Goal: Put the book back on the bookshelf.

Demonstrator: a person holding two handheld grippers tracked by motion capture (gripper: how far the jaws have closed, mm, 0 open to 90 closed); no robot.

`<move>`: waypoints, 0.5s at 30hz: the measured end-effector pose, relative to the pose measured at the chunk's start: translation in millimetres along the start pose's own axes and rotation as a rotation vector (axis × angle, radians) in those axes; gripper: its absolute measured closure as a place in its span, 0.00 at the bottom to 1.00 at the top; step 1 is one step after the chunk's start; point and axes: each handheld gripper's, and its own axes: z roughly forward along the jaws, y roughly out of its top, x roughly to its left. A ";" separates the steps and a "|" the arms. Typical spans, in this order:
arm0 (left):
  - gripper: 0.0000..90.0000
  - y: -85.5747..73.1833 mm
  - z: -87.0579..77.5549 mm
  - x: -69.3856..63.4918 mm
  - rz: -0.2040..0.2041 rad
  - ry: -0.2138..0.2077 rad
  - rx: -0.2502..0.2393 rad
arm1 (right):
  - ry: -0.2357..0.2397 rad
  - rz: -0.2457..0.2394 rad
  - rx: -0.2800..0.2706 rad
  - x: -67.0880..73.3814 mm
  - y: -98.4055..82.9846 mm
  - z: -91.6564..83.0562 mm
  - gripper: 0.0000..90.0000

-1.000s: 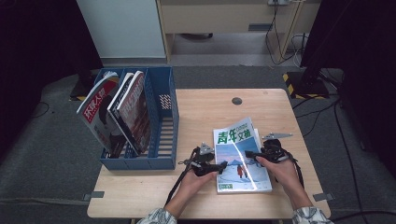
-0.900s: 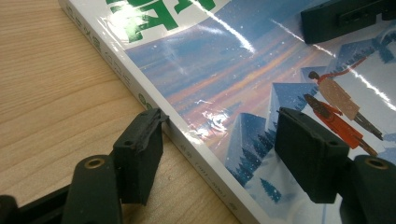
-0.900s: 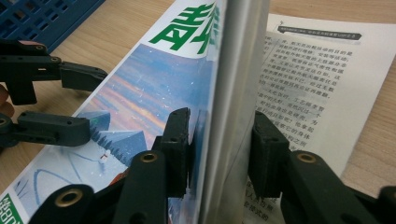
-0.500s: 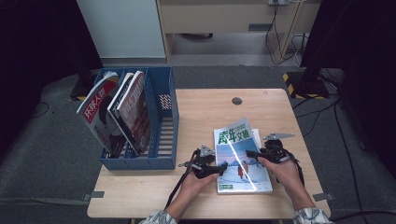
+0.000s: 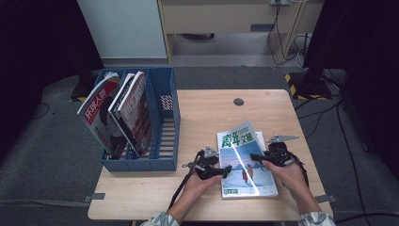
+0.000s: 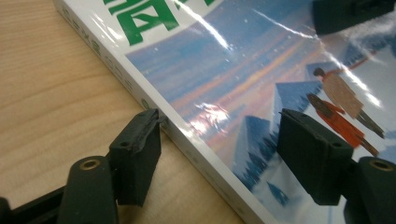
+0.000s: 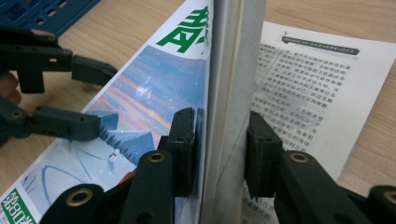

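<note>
Since the earlier frames, the right gripper's jaws have been closing further, and the magazine is now being pinched between them along its open edge, the pads being pressed against the two faces of a thin sheaf of pages that is being stood upright in the right gripper view, with a printed page being exposed flat just beyond the right pad. Just across the cover, the left gripper is being kept in place with its jaws apart: one pad is being held against the spine side on the wood, the other is being held over the glossy cover, and no squeeze is being applied there, so it counts as open and straddling the spine edge. Farther out, the magazine is being rested flat on the wooden table, near the person's side, well apart from the blue file rack, where two other magazines are being stored leaning. To do this step well, the whole block of pages, not a few leaves, should probably be gathered in the right grip, and the spine should be clamped before any lift is being attempted, lest the cover be torn or the book fall open.
</note>
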 end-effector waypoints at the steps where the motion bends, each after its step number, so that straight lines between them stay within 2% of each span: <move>1: 0.33 2.2 2.0 1.8 0.000 0.002 0.000 | -0.002 -0.003 -0.001 -0.2 0.1 0.3 0.75; 7: 0.31 10.8 10.6 10.8 -0.012 0.029 -0.020 | -0.007 -0.005 0.005 -2.3 0.4 1.9 0.71; 12: 0.31 8.4 8.4 11.2 -0.004 0.029 -0.022 | -0.020 0.024 0.011 -5.9 -1.1 5.8 0.64; 15: 0.31 7.2 6.9 11.1 0.006 0.024 -0.020 | -0.017 0.031 0.010 -8.4 -2.1 7.6 0.64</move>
